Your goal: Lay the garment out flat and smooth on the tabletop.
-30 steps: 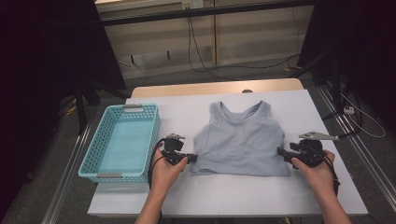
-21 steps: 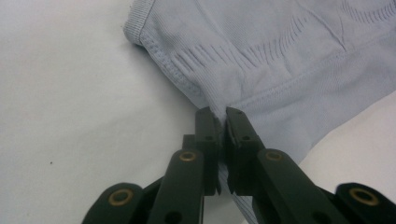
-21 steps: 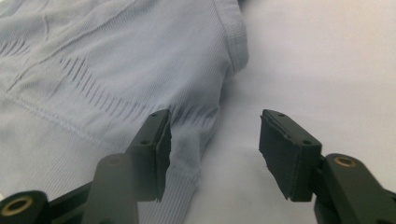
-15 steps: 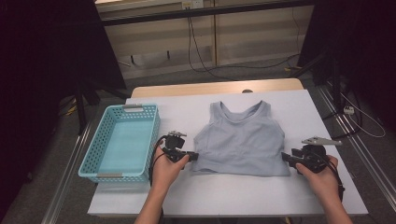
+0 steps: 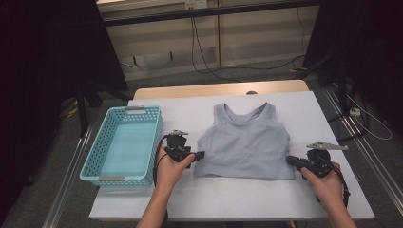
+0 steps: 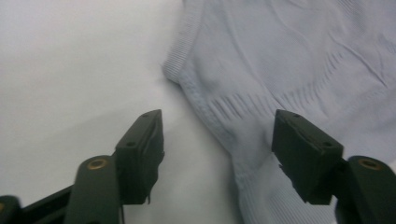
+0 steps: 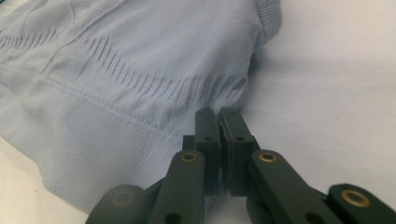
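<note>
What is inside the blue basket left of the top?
The blue basket looks empty in the high view: its smooth light-blue floor shows end to end. A thin strip of floor just behind its near wall is hidden by that wall.

In your right gripper view, the right gripper (image 7: pixel 219 114) rises from the bottom edge with its two black jaws pressed together, no gap between the pads. They have just been closing. The tips meet at the side edge of the pale blue top (image 7: pixel 130 84), at the ribbed band above its hem; whether fabric is pinched between them cannot be told. The garment spreads ahead of and to the left of the jaws. To their right lies the bare white table surface (image 7: pixel 336 88).
</note>
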### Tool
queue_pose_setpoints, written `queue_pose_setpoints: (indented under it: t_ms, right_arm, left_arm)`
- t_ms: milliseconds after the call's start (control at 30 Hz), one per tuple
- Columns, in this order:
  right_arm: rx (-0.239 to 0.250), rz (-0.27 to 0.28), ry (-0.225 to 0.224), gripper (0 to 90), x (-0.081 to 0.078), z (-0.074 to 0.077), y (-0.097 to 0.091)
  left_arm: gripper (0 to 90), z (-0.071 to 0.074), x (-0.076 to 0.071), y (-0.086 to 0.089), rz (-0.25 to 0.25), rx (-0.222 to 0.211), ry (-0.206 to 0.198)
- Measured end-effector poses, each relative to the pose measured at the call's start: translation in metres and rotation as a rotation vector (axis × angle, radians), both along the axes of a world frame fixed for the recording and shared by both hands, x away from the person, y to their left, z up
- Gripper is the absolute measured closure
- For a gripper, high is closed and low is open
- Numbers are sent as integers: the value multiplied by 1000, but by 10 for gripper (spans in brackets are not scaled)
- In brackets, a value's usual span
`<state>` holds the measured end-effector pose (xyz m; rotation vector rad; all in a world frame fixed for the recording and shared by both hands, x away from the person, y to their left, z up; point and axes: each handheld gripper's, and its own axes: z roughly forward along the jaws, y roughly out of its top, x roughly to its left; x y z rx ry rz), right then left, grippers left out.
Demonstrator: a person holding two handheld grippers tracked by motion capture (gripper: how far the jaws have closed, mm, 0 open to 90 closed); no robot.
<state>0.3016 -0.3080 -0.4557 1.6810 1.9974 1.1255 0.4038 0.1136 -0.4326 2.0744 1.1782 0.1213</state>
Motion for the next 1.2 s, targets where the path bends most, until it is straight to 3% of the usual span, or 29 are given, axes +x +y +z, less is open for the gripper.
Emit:
queue_pose_setpoints:
  t_ms: [200, 333, 500, 667, 800, 867, 900, 933, 1000, 1067, 1200]
  right_arm:
    - [-55, -1, -25, 885, -14, 20, -9]
    - [-87, 13, -6, 884, -21, 18, -11]
    - [-90, 14, -14, 879, -23, 15, -10]
    - [-98, 25, -8, 873, -24, 9, -9]
    - [-101, 16, -19, 859, -23, 9, -9]
    - [-108, 13, -21, 849, -21, 8, -7]
    - [-109, 11, -21, 849, -20, 8, -7]
    - [-112, 12, -19, 850, -20, 8, -6]
    - [-119, 13, -26, 845, -20, 8, -6]
    - [-107, 8, -29, 842, -21, 9, -6]
    - [-108, 7, -48, 842, -20, 11, -6]
  left_arm:
    - [274, 0, 8, 0, 5, -4, -3]
    - [269, -1, 13, -6, 3, -1, -23]
    - [306, -5, 23, -14, -12, -7, -61]
    - [332, -12, 33, -22, -18, 8, -64]
    - [423, -19, 35, -26, -47, 3, -38]
    - [455, -19, 35, -28, -54, 25, -56]
    - [492, -19, 35, -28, -54, 17, -48]
    - [570, -19, 35, -29, -59, -6, -13]
    - [689, -18, 34, -29, -50, 18, -24]
    - [765, -17, 34, -28, -41, 10, 3]
    - [815, -12, 33, -23, -38, -6, 28]
